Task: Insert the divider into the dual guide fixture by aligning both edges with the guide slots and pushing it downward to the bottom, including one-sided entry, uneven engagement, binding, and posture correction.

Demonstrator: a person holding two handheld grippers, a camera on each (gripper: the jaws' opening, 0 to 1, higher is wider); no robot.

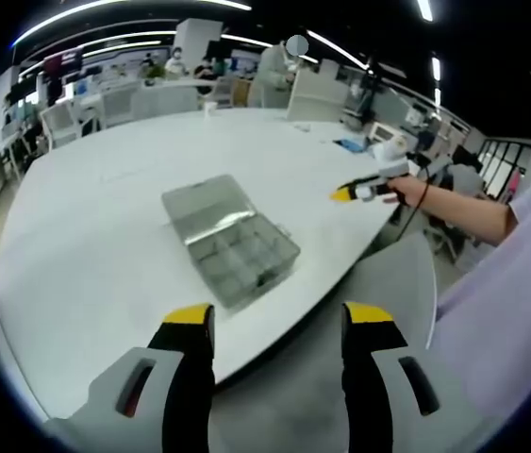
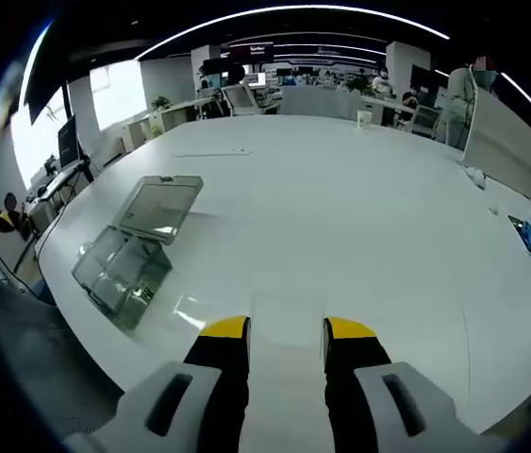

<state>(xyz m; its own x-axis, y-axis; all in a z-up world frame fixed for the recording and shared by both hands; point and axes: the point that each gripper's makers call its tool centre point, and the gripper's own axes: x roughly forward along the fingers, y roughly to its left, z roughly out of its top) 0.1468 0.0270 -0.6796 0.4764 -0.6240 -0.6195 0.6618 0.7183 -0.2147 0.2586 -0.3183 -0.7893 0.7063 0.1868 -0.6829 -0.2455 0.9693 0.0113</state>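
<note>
My left gripper [image 1: 279,326] is open and holds nothing. A clear box [image 1: 232,241] with little compartments sits open on the white table [image 1: 105,245]. My right gripper [image 1: 364,192] hangs over the table's far edge.

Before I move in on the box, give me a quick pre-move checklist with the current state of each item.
1. Box on the table, lid open: ok.
2. Left gripper open and empty: ok.
3. Right gripper open and empty: ok.
4. Divider located: cannot tell; none stands out in either view.
5. Guide slots visible: cannot tell; the compartments are too small to read.
6. Grippers near the box: not ok; both hang back from it, the left off the table edge.
</note>
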